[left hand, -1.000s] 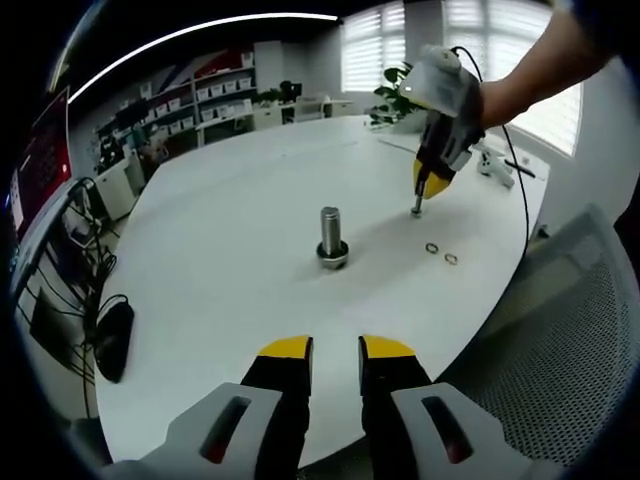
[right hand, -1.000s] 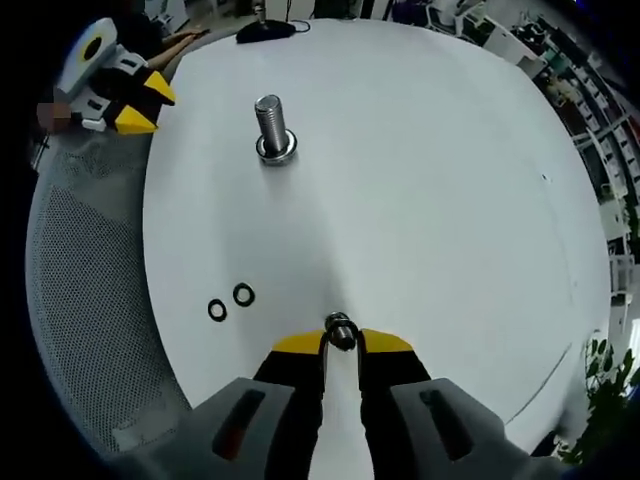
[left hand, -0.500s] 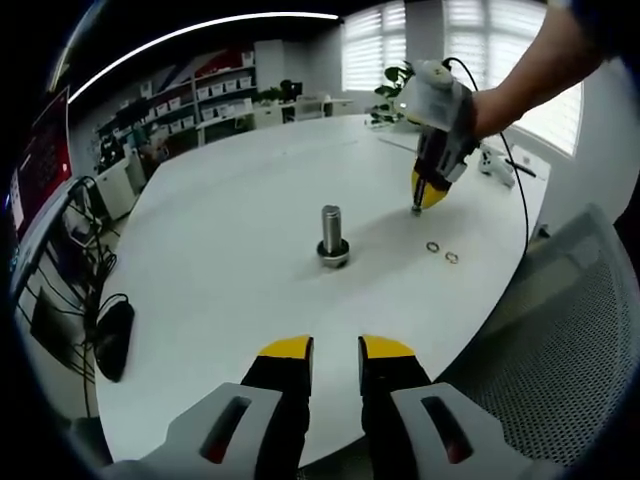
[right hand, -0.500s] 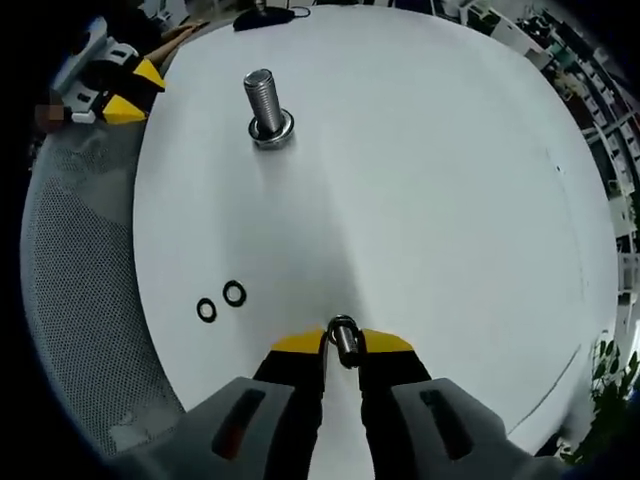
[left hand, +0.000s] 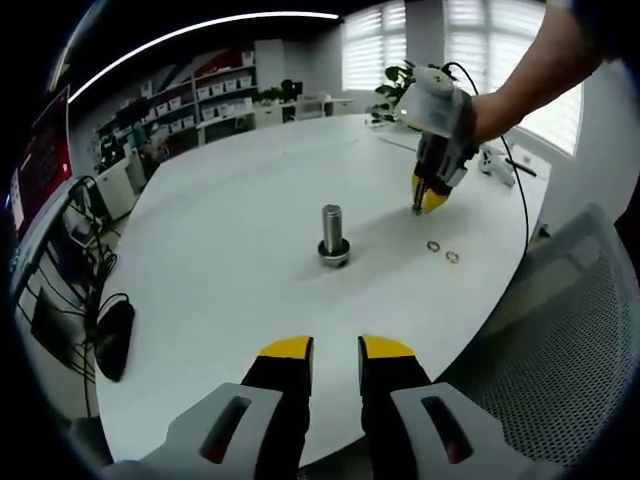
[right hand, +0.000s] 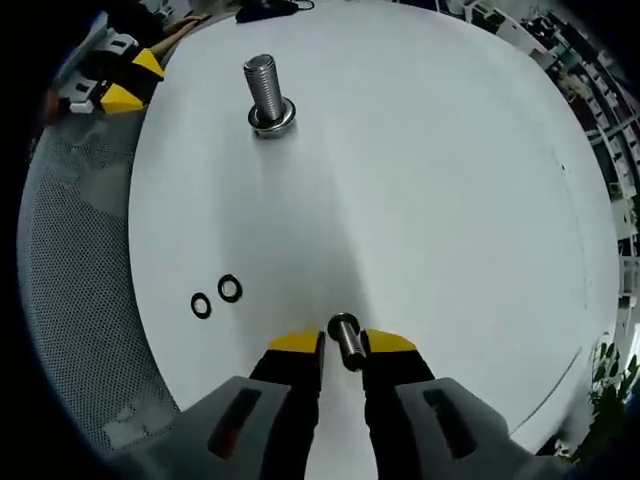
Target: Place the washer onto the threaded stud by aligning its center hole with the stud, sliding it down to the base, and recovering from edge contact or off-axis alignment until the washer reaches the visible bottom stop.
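Right gripper (right hand: 342, 342) has lifted slightly, its fingers pinching a small steel washer (right hand: 344, 328) above the white desk (right hand: 430, 180), well apart from the upright threaded steel stud (right hand: 265, 92). 2 dark rings (right hand: 216, 297) lie nearby. Left gripper (left hand: 336, 348) fingers slightly spread, holding nothing.

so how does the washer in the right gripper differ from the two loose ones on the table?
Held washer: clamped on edge between the right gripper fingers, lifted above the table. Loose washers: lying flat, side by side, untouched. The held one shows shiny metal; the loose pair look like dark rings. All are off the threaded stud, which stands upright with a ring at its base.
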